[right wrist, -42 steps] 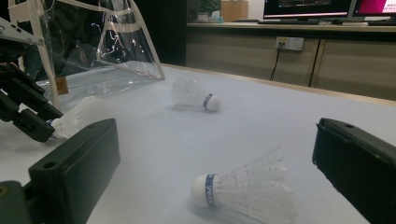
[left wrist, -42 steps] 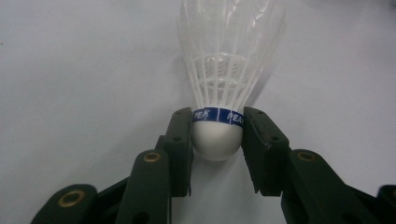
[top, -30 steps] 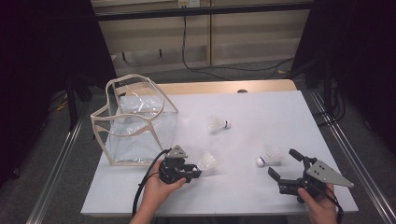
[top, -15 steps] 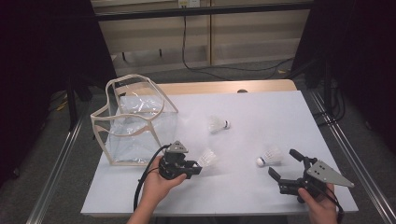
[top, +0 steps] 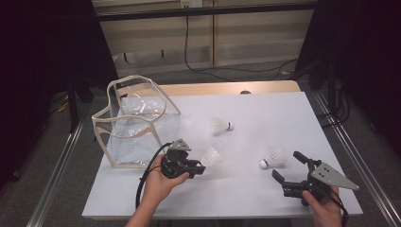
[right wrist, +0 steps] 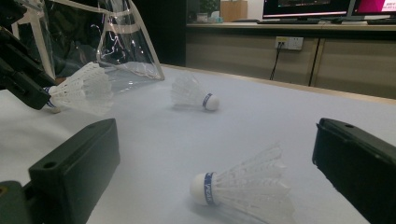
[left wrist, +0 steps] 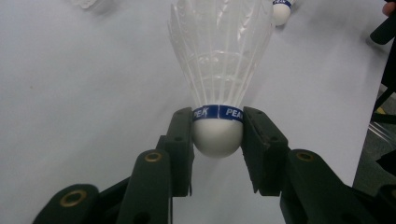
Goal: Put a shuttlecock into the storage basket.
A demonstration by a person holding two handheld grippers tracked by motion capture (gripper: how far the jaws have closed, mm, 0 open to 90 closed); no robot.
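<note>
1. Three white feather shuttlecocks are on or over the white table point(top: 246, 118), each with a white cork base and a blue band.
2. The first shuttlecock point(left wrist: 219, 70) is clamped at its cork base between the jaws of the left gripper point(top: 201, 169); the pads press on both sides of the cork just under the blue band, and the feathers point away from the gripper. In the high view it sits at about 7 o'clock from the table's centre.
3. The second shuttlecock point(top: 221, 126) lies on its side near the table's middle, cork toward 3 o'clock.
4. The third shuttlecock point(top: 273, 160) lies on its side at about 5 o'clock, cork toward 9 o'clock, just ahead of the right gripper point(top: 290, 167).
5. The right gripper's jaws stand wide apart, grasping nothing; in the right gripper view the third shuttlecock lies on the table between them, touching neither.
6. One clear plastic bag point(top: 137, 125) with beige edging stands open at 9 o'clock, just beside the left gripper.
7. Two hands, one gripper each.
</note>
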